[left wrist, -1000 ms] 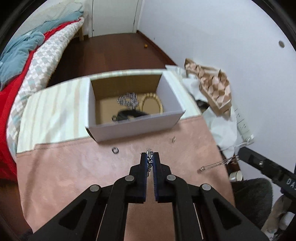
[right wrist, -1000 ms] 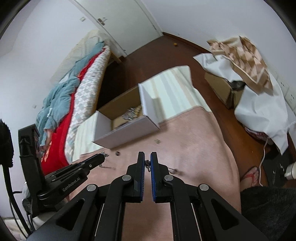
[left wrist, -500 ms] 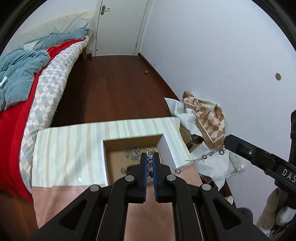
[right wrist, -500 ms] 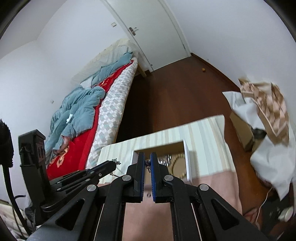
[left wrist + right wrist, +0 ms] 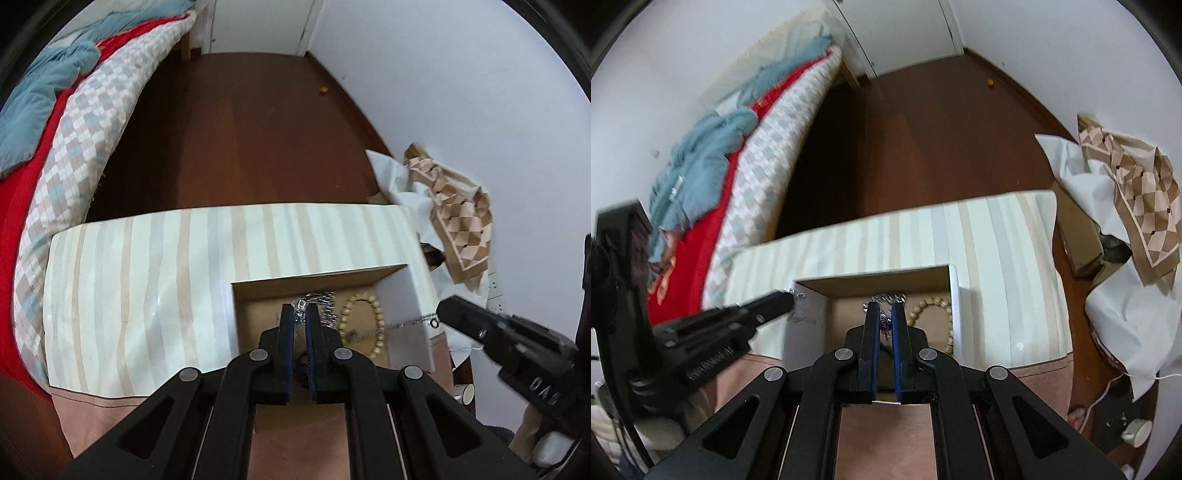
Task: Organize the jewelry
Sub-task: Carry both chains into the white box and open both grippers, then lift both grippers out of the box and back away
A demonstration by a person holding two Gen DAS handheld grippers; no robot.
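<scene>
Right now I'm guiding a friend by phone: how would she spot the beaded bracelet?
Find the open white cardboard box on the striped tablecloth. Inside, toward its right wall, lies the ring of round cream wooden beads; its neighbour is a tangled silver chain pile.

Both tools point forward and downward side by side, their tips close together. The left tool (image 5: 300, 312) has its jaws nearly closed, pinching a silver chain (image 5: 298, 305). The right tool (image 5: 884, 314) likewise clamps a thin chain (image 5: 885, 325) between narrow jaws.
</scene>
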